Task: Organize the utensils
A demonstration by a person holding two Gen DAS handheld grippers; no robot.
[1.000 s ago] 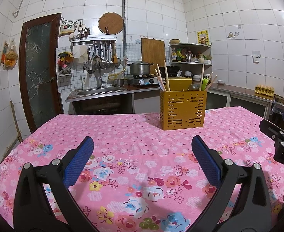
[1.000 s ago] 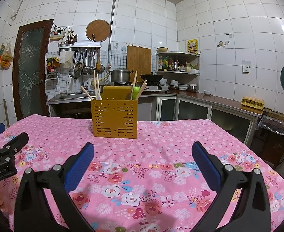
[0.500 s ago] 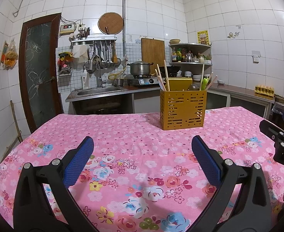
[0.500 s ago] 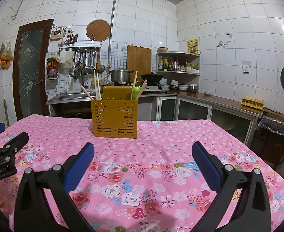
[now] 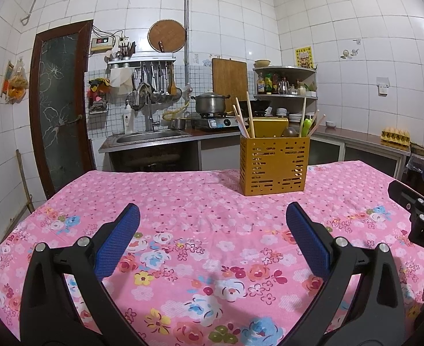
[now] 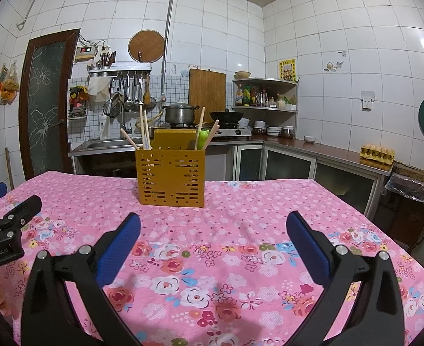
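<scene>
An orange slotted utensil holder point(image 5: 274, 165) stands upright on the far side of the pink floral tablecloth point(image 5: 200, 210); it also shows in the right wrist view point(image 6: 171, 177). Wooden chopsticks point(image 5: 250, 119) and a green utensil point(image 5: 307, 125) stick out of its top. My left gripper point(image 5: 212, 240) is open and empty, low over the cloth, well short of the holder. My right gripper point(image 6: 213, 243) is open and empty, also short of the holder. Each gripper shows at the edge of the other's view.
The tablecloth point(image 6: 240, 230) covers the table to its edges. Behind it a counter holds a sink point(image 5: 151, 138), a pot point(image 5: 210, 102) on a stove, and a corner shelf point(image 5: 287, 82). An egg tray point(image 6: 376, 154) sits on the right counter. A door point(image 5: 59, 106) is at the left.
</scene>
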